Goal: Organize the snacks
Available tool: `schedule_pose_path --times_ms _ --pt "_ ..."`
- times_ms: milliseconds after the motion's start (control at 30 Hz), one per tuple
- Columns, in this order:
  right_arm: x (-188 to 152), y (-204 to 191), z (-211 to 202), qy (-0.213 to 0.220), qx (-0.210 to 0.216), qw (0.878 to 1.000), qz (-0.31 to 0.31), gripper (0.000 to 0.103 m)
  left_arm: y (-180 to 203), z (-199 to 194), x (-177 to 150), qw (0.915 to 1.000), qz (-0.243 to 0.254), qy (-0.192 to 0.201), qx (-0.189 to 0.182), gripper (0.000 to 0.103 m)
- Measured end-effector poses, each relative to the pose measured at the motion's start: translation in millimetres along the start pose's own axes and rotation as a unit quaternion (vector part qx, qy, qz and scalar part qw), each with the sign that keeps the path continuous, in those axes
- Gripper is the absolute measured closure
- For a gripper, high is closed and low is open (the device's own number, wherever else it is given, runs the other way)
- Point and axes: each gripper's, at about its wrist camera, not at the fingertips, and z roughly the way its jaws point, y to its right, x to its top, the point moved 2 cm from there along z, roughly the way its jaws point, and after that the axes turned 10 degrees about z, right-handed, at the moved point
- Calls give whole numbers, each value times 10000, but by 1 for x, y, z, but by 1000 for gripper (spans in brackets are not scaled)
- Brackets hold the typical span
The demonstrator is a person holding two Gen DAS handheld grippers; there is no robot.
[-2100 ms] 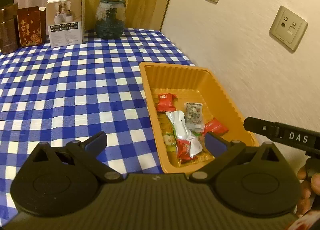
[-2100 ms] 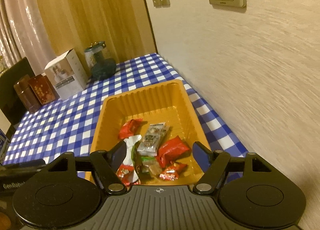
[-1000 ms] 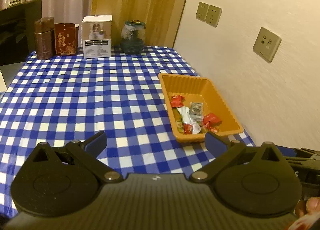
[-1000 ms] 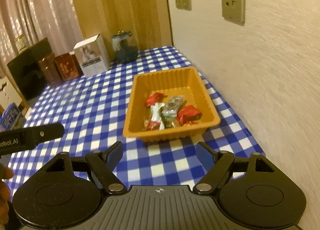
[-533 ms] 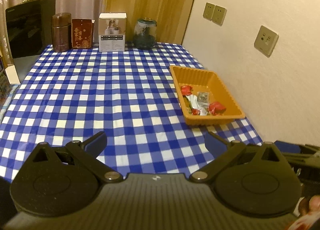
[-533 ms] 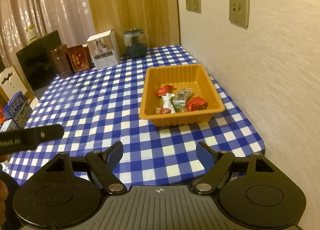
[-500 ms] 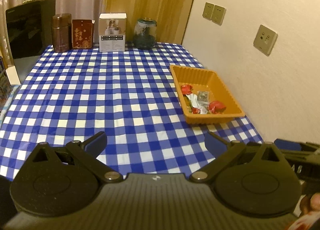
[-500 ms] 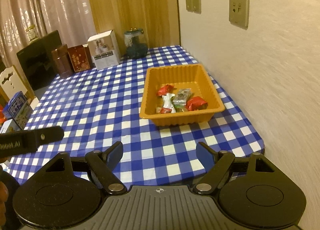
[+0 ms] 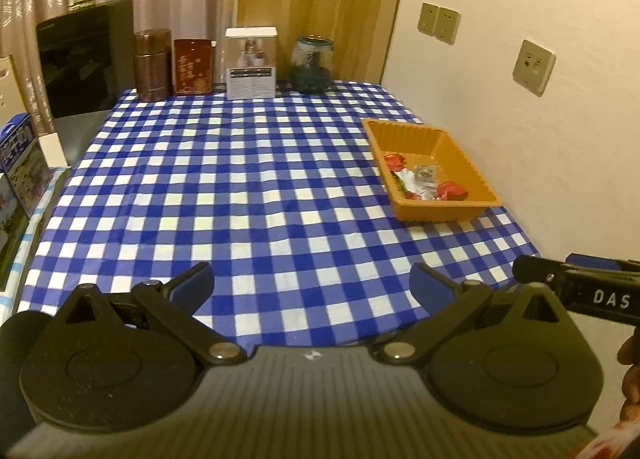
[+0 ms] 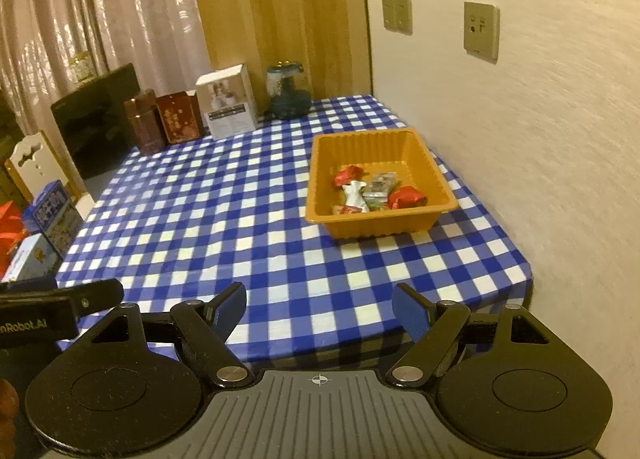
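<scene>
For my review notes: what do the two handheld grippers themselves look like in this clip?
Both look the same. The left gripper and right gripper each have a ribbed dark grey body, two round black discs, black linkage arms with silver pivot screws, and blue-padded fingers. Each one's black side bar shows in the other's view with white lettering, partly cut off. No cables or sleeves show.

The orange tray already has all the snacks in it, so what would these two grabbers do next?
Probably nothing but a small retreat. Every wrapped snack in view lies inside the orange tray, and no loose ones show on the checked cloth. The left gripper and right gripper are open and empty.
</scene>
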Motion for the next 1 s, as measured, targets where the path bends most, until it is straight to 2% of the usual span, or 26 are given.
schedule_pose_path --times_ms 300,1000 --pt "-9 -11 -8 -13 -12 9999 -140 23 -2 -8 -8 10000 -24 -13 -15 0" --pt "-8 -7 -8 0 -70 9998 -167 23 -3 -6 -8 10000 -27 -20 -42 0"
